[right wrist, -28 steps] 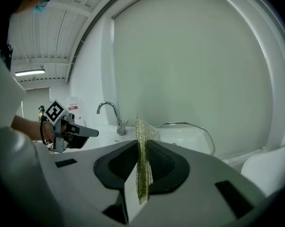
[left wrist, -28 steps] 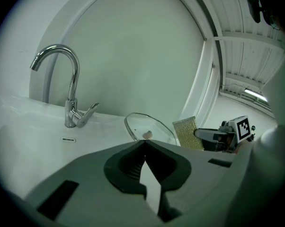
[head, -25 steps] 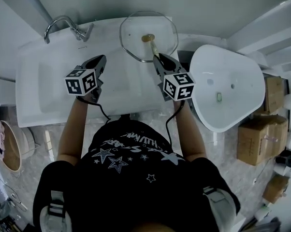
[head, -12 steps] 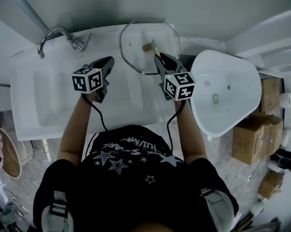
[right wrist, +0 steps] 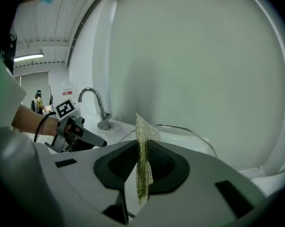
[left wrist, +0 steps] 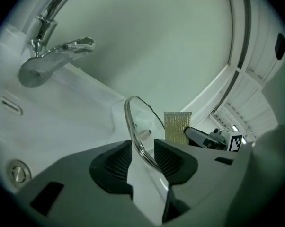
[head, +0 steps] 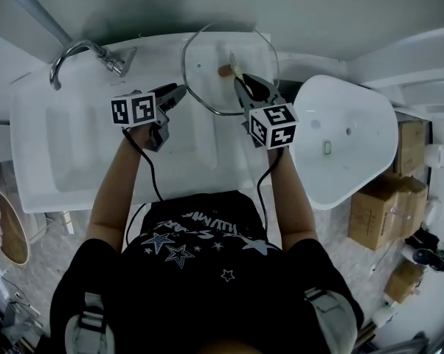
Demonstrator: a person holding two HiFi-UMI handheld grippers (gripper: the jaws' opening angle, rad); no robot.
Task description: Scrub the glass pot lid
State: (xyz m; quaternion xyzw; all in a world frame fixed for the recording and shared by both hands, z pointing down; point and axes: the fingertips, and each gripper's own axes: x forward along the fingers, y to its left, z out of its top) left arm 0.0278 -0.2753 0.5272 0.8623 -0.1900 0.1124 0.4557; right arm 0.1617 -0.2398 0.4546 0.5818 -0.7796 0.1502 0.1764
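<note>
Left claw [left wrist: 142, 156]: you're just opening it, glass lid [left wrist: 143, 121] rim standing between.
Right claw [right wrist: 141, 167]: you're clamping the scrub pad [right wrist: 144, 137].

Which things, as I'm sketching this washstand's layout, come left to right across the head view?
Faucet → left gripper, its jaws just opened, with the rim of the glass pot lid between them → that lid → white basin → cardboard boxes.

Left gripper [left wrist: 142, 161] points far; its jaws have just been opening, the glass pot lid [left wrist: 140, 123] rim standing between them. Right gripper [right wrist: 141, 168] jaws clamp a scouring cloth [right wrist: 145, 137].
</note>
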